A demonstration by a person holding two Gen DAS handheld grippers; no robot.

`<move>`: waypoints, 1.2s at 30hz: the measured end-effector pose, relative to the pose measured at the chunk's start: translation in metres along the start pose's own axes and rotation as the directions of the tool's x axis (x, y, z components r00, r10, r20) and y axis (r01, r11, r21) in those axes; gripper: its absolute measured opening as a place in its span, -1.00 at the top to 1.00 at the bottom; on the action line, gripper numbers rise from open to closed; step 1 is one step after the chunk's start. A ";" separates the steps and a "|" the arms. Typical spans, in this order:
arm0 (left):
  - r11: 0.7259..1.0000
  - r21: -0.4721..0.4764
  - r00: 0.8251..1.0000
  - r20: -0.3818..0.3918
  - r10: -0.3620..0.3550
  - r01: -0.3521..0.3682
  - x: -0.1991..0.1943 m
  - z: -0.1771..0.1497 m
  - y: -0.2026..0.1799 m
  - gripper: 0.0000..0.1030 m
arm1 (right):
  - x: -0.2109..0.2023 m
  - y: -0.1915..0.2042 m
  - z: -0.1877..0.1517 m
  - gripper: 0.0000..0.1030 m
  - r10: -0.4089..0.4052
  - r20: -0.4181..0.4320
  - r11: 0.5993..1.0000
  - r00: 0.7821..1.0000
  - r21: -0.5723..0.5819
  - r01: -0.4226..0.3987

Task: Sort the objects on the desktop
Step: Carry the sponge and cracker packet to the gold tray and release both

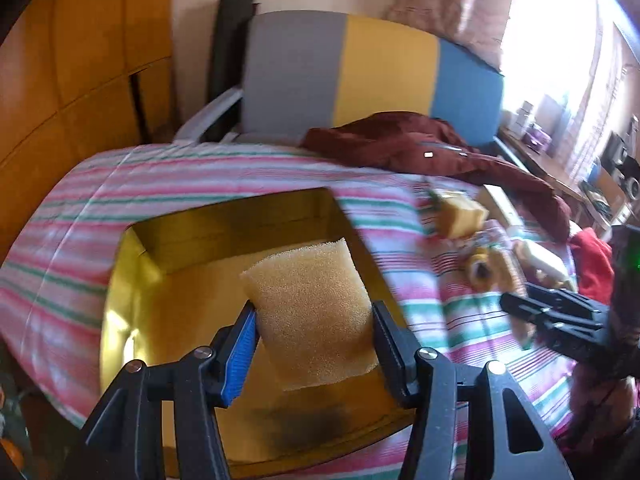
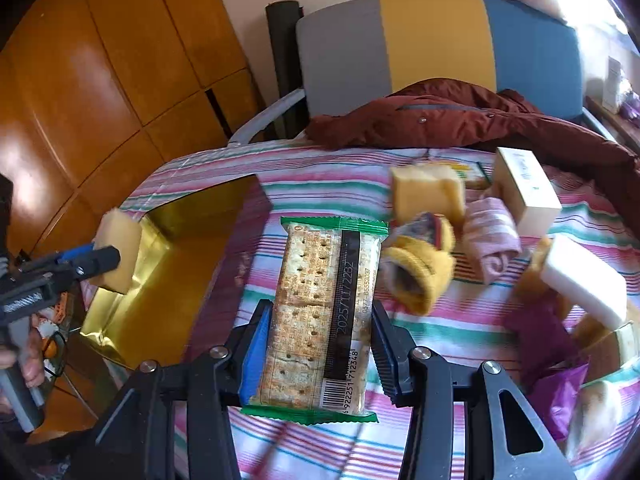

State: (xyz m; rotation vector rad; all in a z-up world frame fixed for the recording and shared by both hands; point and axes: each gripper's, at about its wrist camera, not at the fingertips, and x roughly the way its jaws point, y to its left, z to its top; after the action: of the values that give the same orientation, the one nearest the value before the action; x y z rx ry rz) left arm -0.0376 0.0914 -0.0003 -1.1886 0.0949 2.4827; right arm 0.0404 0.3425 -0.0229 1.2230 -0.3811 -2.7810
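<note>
Sponge [image 1: 310, 312], yellow and coarse-pored, sits clamped between the two pads of the left gripper [image 1: 314, 344], held in the air above the open gold box [image 1: 132, 320]; from the right wrist view the same sponge hangs over the box's left wall. Pads press on both its sides, so the left tool is gripping it

The gold box, a shallow tray lined with shiny foil, rests on the striped cloth [image 2: 320, 168] near the left edge of the table, and every other place here is told from it. To the right of the box, the right gripper [image 2: 320, 344] grips a cracker packet [image 2: 320, 312] with green ends and a barcode, its pads pressing on both long sides and lifting it clear of the cloth

Farther right of the box lies a loose cluster: a second yellow sponge [image 2: 426, 194], a yellow glove [image 2: 416, 276], a pink rolled cloth [image 2: 494, 236], a cream carton [image 2: 524, 188], a white block [image 2: 584, 280] and a purple wrapper [image 2: 560, 376]. Beyond the box, at the far side of the table, a dark red jacket [image 2: 460, 120] is draped against a chair [image 2: 436, 40] with grey, yellow and blue panels
</note>
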 end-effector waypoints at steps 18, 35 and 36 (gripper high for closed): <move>0.990 -0.104 0.992 -0.087 0.087 -0.096 0.009 -0.050 0.087 -0.08 | 0.065 0.145 0.029 0.07 0.213 -0.177 0.963 0.961 -0.127 -0.237; 0.990 -0.117 0.993 -0.099 0.064 -0.075 0.015 -0.065 0.113 -0.09 | 0.158 0.212 0.049 0.07 0.210 -0.351 0.961 0.913 -0.098 -0.259; 0.991 -0.113 0.993 -0.098 0.063 -0.074 0.015 -0.065 0.113 -0.09 | 0.161 0.214 0.051 0.07 0.208 -0.355 0.962 0.911 -0.094 -0.256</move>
State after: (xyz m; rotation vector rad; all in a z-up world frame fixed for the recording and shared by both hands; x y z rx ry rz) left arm -0.0401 -0.0232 -0.0650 -1.3728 0.0165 2.5205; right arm -0.1119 0.1183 -0.0495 1.4828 -0.2770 -2.2957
